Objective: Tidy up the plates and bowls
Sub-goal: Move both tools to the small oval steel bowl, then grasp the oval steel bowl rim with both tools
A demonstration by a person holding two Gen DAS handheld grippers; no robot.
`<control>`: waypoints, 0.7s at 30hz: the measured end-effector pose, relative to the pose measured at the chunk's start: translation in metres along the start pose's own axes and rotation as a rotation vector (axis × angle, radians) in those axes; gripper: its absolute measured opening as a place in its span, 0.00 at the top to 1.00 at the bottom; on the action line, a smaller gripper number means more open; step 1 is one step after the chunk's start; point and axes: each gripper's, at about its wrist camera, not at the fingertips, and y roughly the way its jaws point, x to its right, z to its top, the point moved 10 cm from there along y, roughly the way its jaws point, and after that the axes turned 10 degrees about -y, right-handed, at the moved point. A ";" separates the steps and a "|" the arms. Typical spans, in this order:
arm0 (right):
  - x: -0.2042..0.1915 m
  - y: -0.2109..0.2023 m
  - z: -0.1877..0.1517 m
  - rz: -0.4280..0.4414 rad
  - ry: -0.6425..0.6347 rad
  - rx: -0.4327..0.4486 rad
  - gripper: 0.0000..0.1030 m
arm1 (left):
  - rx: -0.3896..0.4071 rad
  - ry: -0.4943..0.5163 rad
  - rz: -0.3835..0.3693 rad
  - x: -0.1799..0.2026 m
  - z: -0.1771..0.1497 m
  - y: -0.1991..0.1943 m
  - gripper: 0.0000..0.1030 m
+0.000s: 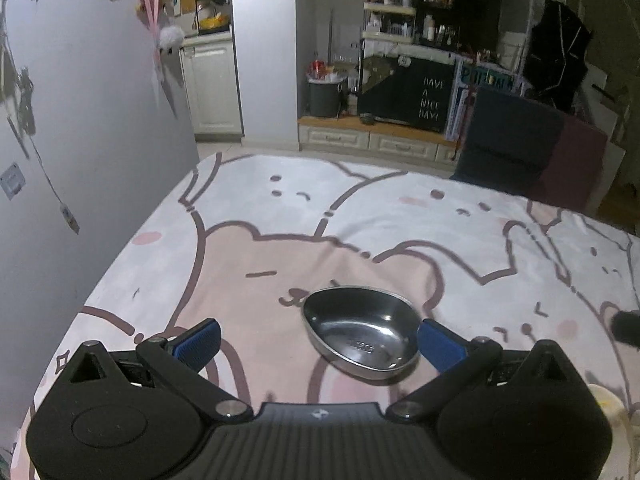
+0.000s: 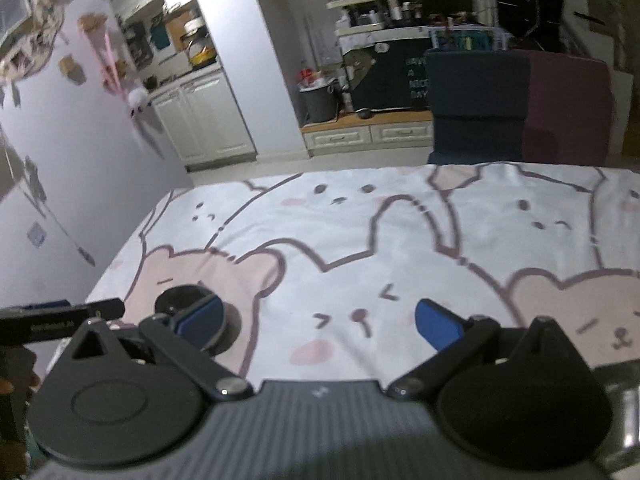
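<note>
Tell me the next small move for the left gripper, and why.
Probably shift the left gripper a little right and forward so the metal bowl's near rim sits between the open fingers, then close. The bowl lies on the tablecloth, off-centre toward the right finger, ungrasped.

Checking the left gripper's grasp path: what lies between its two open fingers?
In the left wrist view, the metal bowl sits between the left gripper's fingers, close against the right fingertip; toward the left fingertip only bare tablecloth shows.
</note>
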 end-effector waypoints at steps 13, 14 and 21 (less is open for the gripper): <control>-0.088 0.105 -0.014 0.072 0.068 -0.189 0.13 | -0.078 -0.004 0.000 -0.022 0.008 0.057 0.27; -0.087 0.112 -0.015 0.081 0.078 -0.198 0.20 | -0.087 -0.033 -0.012 -0.023 0.008 0.061 0.28; -0.101 0.147 -0.022 0.122 0.151 -0.236 0.58 | -0.142 -0.032 0.000 -0.015 0.000 0.088 0.37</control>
